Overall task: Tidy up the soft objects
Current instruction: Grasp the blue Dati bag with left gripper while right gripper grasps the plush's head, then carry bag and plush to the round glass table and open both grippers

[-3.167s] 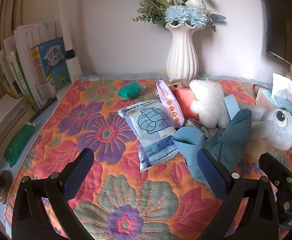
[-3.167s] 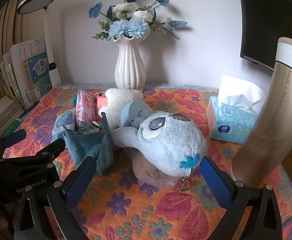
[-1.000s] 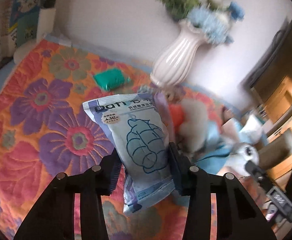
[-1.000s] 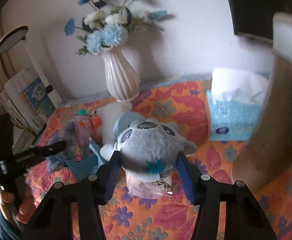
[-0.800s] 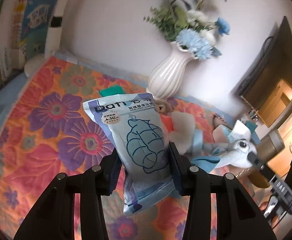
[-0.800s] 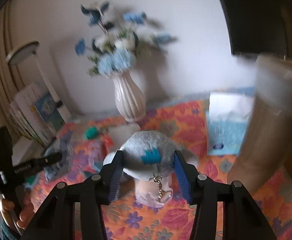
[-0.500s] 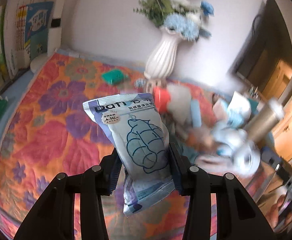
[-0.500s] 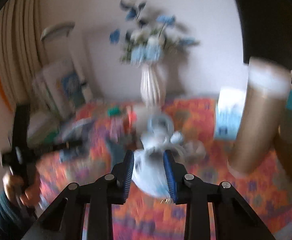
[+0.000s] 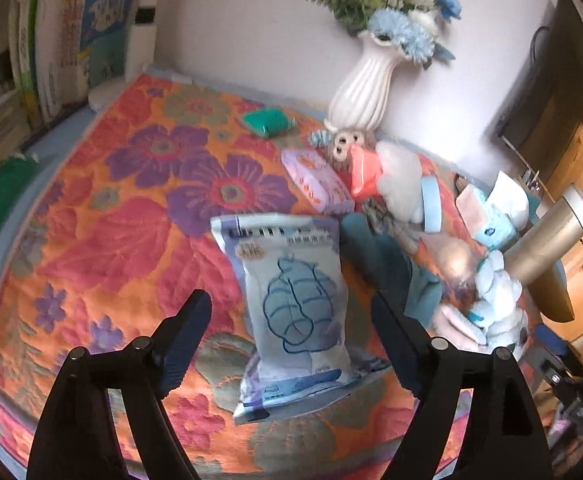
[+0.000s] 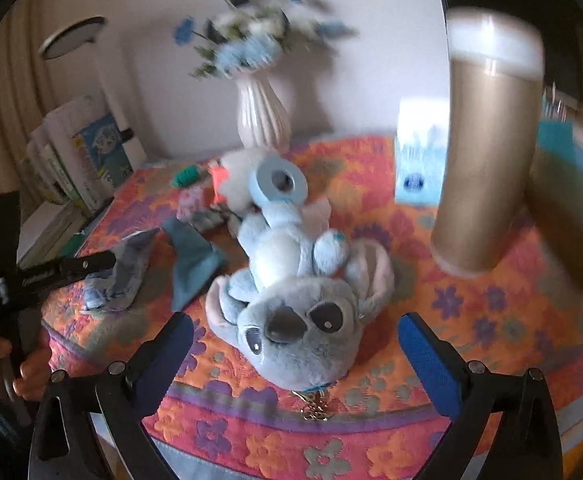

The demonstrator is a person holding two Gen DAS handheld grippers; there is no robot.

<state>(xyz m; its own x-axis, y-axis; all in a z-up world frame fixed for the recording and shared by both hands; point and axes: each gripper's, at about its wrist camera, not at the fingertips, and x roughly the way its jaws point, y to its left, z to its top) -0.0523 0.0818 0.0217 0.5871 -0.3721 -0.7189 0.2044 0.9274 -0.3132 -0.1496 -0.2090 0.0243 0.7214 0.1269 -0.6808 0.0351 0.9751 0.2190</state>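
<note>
A pale blue soft pack (image 9: 297, 312) lies on the floral cloth between the fingers of my left gripper (image 9: 291, 344), which is open above it. A blue plush toy (image 10: 291, 304) lies on its back near the table's front edge, its head toward my right gripper (image 10: 291, 356), which is open and empty. The plush also shows at the right in the left wrist view (image 9: 491, 300). A teal cloth (image 9: 383, 268), a purple pack (image 9: 317, 184) and a white plush (image 9: 401, 180) lie behind the blue pack.
A white vase with blue flowers (image 9: 365, 88) stands at the back wall. A gold tumbler (image 10: 487, 152) and a blue tissue box (image 10: 419, 164) stand at the right. Books (image 9: 51, 40) lean at the left. A green packet (image 9: 269, 122) lies near the vase.
Both grippers have opened. The blue pack has dropped from the left gripper onto the cloth, and the plush has dropped from the right gripper near the front edge.
</note>
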